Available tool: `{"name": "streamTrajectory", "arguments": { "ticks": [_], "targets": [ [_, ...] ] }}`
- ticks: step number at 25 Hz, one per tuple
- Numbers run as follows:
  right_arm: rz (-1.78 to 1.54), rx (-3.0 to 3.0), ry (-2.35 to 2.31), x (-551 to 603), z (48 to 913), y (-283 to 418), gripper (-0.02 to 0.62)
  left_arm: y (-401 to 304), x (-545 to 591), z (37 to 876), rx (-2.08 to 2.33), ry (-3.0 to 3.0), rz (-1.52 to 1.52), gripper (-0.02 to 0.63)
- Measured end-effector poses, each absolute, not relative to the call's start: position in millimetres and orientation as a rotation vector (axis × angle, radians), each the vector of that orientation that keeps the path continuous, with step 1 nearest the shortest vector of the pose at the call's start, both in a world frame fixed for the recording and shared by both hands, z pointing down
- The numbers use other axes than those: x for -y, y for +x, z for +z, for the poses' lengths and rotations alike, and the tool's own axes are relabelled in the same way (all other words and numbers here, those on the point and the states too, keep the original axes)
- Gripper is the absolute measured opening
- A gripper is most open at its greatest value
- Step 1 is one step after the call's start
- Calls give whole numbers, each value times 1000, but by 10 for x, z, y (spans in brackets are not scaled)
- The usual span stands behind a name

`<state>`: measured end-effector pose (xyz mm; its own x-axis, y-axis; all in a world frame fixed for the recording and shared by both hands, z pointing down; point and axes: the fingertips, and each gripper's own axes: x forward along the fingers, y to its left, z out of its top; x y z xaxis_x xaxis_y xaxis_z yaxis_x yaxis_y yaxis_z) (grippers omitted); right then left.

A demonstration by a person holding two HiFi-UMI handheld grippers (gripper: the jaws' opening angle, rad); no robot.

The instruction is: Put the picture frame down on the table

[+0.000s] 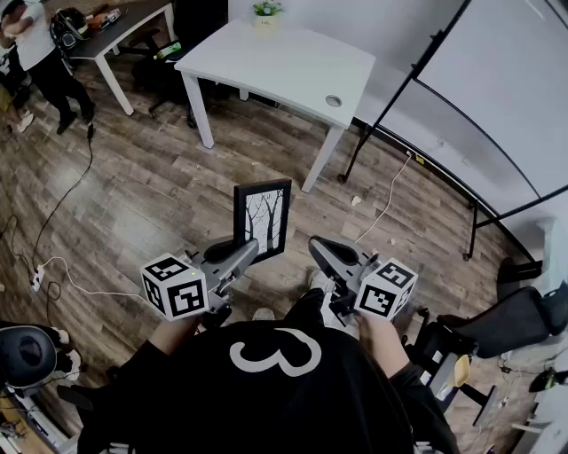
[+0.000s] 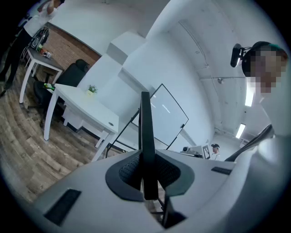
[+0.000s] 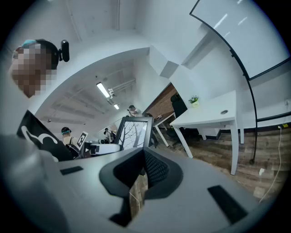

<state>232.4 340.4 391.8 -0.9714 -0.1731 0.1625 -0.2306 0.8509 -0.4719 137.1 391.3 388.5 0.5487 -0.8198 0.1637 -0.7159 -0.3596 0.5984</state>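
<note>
The picture frame (image 1: 264, 217) is black-edged with a bare-tree print. It stands upright in the air in front of me, over the wooden floor. My left gripper (image 1: 248, 251) is shut on its lower left edge. In the left gripper view the frame (image 2: 145, 132) shows edge-on, pinched between the pads of the left gripper (image 2: 145, 170). My right gripper (image 1: 318, 246) is beside the frame on the right, shut and holding nothing. The right gripper view looks past the closed right gripper (image 3: 142, 170) to the frame (image 3: 133, 132). The white table (image 1: 284, 62) stands some way ahead.
A small potted plant (image 1: 266, 11) sits at the white table's far edge. A whiteboard on a black stand (image 1: 497, 97) is at the right and an office chair (image 1: 497, 328) at the lower right. A cable (image 1: 62, 266) runs over the floor at the left. A person (image 1: 35, 53) stands by a second desk (image 1: 124, 22).
</note>
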Motion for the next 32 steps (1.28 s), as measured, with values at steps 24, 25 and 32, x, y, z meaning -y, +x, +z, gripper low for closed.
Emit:
{"name": "streamTrajectory", "arguments": {
  "ticks": [24,25,32],
  "targets": [
    [868,3019,228,-3407,3319,2319,23,1381,-4044,3191,1165,2211,-375,55],
    [879,3018,211,-3370,3324,2288,23,1353,-4008,3183,1172,2210,-376,55],
    [886,2985,88,-3045,3391,1994,23,1156,-3680,3286,1209,2139,-390,55]
  ]
}}
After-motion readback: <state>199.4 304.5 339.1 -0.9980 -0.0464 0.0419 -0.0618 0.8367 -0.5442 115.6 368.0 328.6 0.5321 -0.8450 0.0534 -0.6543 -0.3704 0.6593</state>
